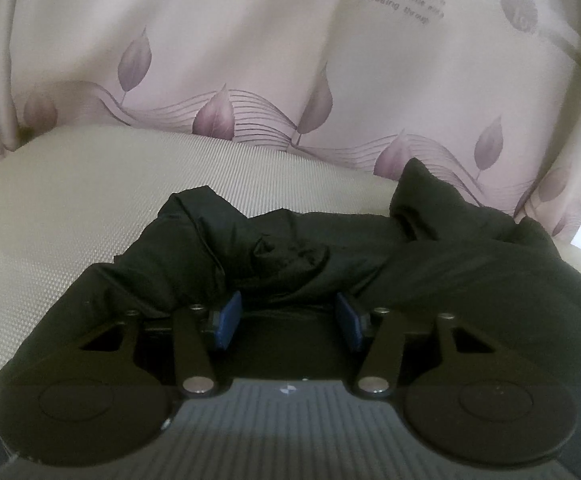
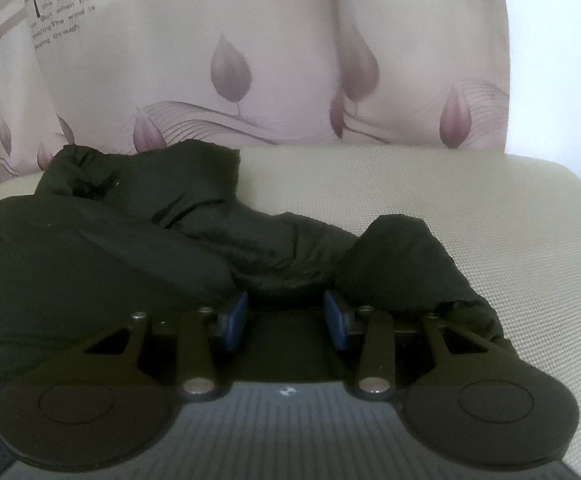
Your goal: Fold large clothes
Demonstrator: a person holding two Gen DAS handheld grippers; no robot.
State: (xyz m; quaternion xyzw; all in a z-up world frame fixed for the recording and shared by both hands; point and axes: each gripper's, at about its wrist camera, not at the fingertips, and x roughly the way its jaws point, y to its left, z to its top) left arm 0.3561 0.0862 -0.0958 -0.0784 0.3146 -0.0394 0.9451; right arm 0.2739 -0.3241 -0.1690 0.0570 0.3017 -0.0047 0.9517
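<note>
A black padded garment [image 1: 430, 264] lies bunched on a beige woven surface [image 1: 70, 208]. In the left wrist view my left gripper [image 1: 288, 316] is open, its blue pads [image 1: 228, 320] wide apart and low over the garment's near edge, with crumpled folds right in front. In the right wrist view the garment [image 2: 90, 248] fills the left and centre, with a rounded lump at the right. My right gripper [image 2: 286, 316] is open too, blue pads [image 2: 236, 320] apart and pressed up to the fabric. Nothing is clamped between either pair.
A pale curtain printed with purple leaves and text [image 1: 250, 60] hangs right behind the surface; it also shows in the right wrist view [image 2: 250, 60]. The beige surface [image 2: 470, 220] stretches to the right, with its edge at the far right.
</note>
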